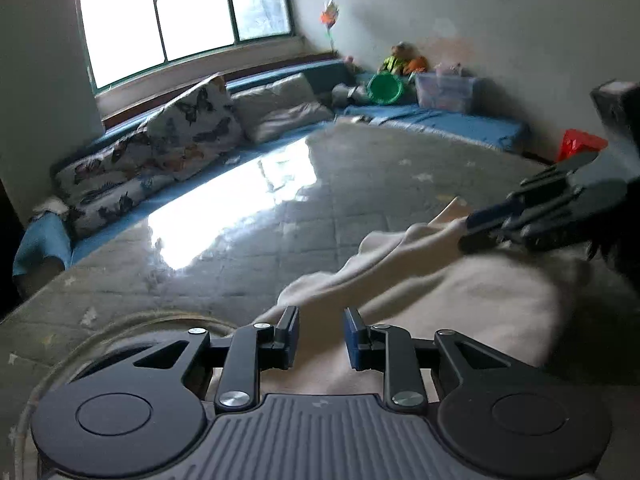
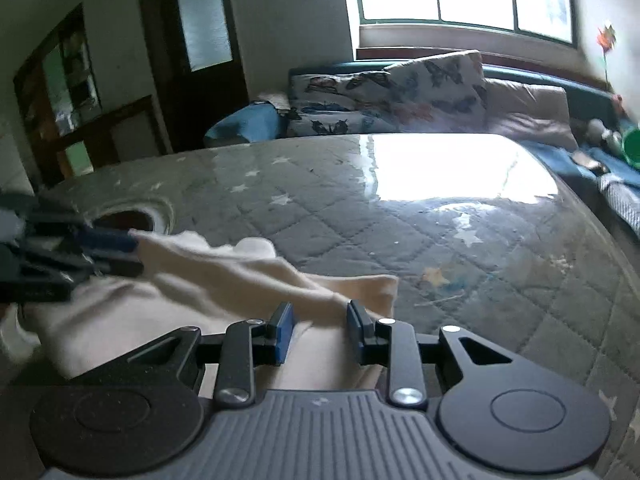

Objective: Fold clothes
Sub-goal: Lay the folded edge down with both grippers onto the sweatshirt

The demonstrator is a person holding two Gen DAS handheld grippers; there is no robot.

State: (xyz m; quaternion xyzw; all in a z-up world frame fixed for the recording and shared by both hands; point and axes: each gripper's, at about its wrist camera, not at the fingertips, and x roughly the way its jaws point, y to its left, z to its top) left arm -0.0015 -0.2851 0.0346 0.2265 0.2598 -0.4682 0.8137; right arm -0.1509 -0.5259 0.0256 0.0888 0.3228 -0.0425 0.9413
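Note:
A cream-white garment (image 1: 460,292) lies bunched on the grey quilted table cover (image 1: 280,220). My left gripper (image 1: 321,336) is open, its blue pads apart just over the near edge of the cloth. My right gripper (image 1: 466,232) comes in from the right at the garment's far fold. In the right wrist view the right gripper (image 2: 319,330) is open over the garment (image 2: 224,280). The left gripper (image 2: 134,254) is at the left, its blue pads at the cloth's far corner.
A round hole (image 2: 124,220) sits in the table cover near the left gripper. Butterfly-print cushions (image 1: 160,148) and blue mats line the wall under the window. A green basin (image 1: 385,88), a clear storage box (image 1: 446,90) and toys stand in the corner.

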